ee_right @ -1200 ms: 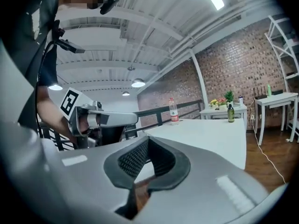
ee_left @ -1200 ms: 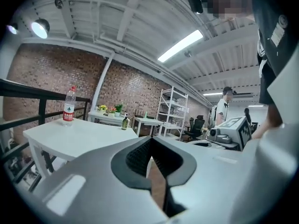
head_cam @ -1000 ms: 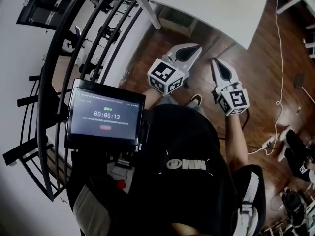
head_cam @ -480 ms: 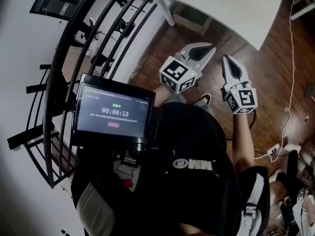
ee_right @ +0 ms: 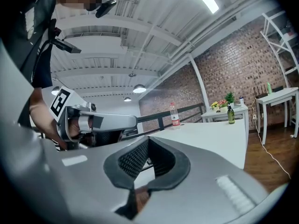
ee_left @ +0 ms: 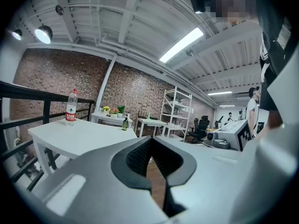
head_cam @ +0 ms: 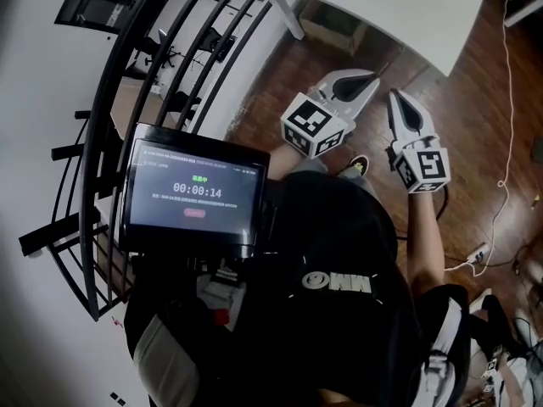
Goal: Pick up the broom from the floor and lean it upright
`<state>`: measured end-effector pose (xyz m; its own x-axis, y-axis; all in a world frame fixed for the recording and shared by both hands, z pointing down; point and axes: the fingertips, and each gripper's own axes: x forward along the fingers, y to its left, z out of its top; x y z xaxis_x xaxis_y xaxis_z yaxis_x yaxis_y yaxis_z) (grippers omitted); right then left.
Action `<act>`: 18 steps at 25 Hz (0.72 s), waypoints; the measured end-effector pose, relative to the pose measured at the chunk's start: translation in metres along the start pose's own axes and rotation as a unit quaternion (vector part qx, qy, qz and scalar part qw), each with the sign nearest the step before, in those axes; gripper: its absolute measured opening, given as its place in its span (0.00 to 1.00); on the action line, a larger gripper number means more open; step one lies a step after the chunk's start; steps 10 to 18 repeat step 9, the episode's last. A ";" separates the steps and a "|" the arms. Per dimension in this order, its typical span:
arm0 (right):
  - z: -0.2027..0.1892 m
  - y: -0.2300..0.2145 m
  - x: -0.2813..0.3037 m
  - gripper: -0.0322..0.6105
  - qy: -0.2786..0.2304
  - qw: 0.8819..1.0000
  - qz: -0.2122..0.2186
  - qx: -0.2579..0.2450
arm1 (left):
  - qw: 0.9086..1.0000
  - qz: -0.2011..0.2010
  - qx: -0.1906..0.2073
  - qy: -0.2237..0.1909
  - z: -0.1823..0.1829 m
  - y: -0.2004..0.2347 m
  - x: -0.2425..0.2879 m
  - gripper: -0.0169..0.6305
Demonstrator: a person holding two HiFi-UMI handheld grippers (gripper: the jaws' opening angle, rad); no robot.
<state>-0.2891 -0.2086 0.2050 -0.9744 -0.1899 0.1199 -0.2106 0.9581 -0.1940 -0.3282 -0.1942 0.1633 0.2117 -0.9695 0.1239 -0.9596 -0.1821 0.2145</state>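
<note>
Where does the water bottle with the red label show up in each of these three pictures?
Head view: not in it.
Left gripper view: the water bottle stands at the left, on the far edge of the white table.
Right gripper view: it stands just right of centre, again at the table's far edge.
Shared landmark: the white table, at the top of the head view and centre right in the right gripper view.

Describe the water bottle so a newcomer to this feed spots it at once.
In the left gripper view, find the large white table beside the black railing. The water bottle stands upright at the railing-side edge: clear, red-labelled, unlike the short dark bottle near the potted plants.
</note>
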 end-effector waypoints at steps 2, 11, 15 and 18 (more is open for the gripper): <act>0.003 0.001 0.001 0.05 0.003 1.000 -0.004 0.011 | 1.000 0.000 0.000 -0.001 0.000 0.000 0.001 0.05; 0.008 0.002 0.001 0.05 -0.002 1.000 0.007 -0.028 | 1.000 0.001 -0.005 -0.003 0.004 0.002 0.002 0.05; 0.008 0.002 0.001 0.05 -0.002 1.000 0.007 -0.028 | 1.000 0.001 -0.005 -0.003 0.004 0.002 0.002 0.05; 0.008 0.002 0.001 0.05 -0.002 1.000 0.007 -0.028 | 1.000 0.001 -0.005 -0.003 0.004 0.002 0.002 0.05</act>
